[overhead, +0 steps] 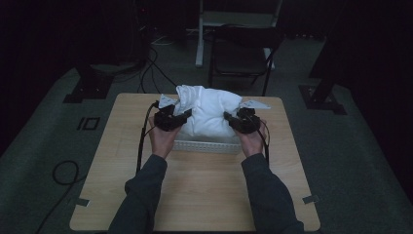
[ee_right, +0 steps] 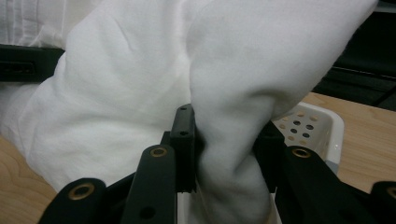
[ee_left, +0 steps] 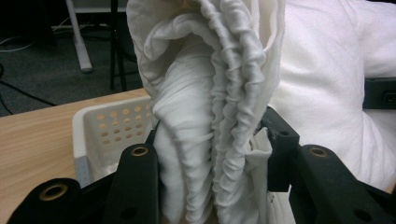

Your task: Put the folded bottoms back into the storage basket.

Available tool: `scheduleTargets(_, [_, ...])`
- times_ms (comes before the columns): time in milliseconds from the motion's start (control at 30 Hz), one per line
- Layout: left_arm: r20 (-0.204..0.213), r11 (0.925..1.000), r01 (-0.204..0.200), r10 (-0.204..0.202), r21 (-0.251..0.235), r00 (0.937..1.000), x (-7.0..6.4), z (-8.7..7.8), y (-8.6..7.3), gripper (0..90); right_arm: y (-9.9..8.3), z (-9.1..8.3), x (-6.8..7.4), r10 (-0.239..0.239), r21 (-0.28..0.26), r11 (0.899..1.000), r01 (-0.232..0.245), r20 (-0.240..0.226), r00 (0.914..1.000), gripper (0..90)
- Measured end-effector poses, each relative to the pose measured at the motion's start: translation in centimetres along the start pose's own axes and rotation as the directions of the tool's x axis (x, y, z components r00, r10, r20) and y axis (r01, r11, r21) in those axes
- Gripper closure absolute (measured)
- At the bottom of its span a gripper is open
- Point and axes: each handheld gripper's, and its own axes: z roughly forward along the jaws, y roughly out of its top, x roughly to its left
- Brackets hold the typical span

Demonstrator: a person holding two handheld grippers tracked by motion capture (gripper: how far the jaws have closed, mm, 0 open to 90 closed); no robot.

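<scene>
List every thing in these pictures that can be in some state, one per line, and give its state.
White cloth: bunched up, held at both ends above the basket.
Left gripper: shut on a gathered, ruffled fold of the cloth.
Right gripper: shut on a smooth fold of the cloth.
White basket: upright on the table, perforated walls, the cloth over it.
Folding chair: unfolded, behind the table.

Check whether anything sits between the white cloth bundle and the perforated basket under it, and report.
Nothing visible does. The crumpled white cloth bundle hangs right over the white perforated plastic basket on the wooden table, pinched by the left tongs and the right tongs at its two sides. The basket's inside is mostly hidden by cloth.
</scene>
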Motion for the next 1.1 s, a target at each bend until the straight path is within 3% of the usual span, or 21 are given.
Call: scheduleTargets(1100, [-0.041, 0.9981, 0.039, -0.037, 0.048, 0.9984, 1.2, 2.9, -1.1, 58.1, -0.6, 2.5, -0.7, 0.042, 0.057, 0.997, -0.043, 0.015, 0.999, 68.7])
